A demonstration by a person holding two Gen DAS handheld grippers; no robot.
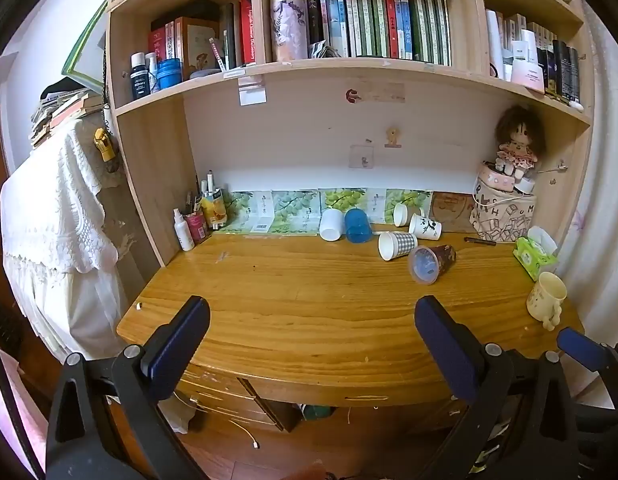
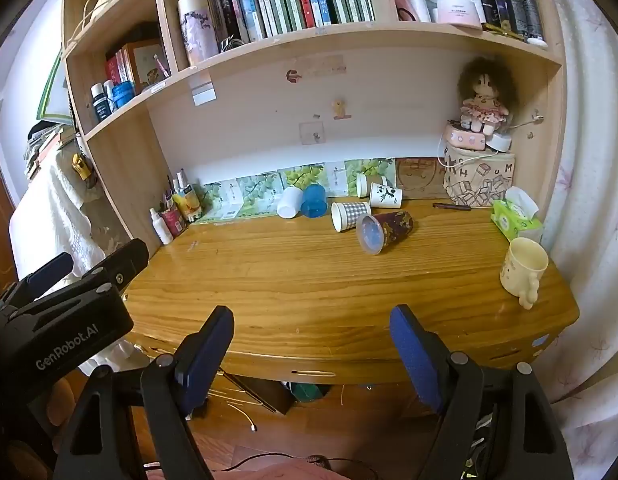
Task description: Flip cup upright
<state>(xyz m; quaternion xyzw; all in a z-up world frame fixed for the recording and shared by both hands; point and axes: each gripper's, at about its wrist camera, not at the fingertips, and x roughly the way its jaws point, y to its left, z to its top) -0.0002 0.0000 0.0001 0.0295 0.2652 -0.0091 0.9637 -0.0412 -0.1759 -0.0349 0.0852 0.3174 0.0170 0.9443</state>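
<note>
Both the left gripper (image 1: 311, 332) and the right gripper (image 2: 311, 344) hang empty, fingers spread apart, at the near edge of a wooden desk (image 2: 309, 280); a cream mug (image 2: 523, 272) stands upright at right, while six cups lie tipped near the back, including a brown lidded cup (image 2: 385, 230) and a checked paper cup (image 2: 349, 216).

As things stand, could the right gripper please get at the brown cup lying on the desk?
Probably yes: the right gripper is open at the desk's near edge, and bare desk lies between it and the brown cup. The checked cup touches its far side.
</note>
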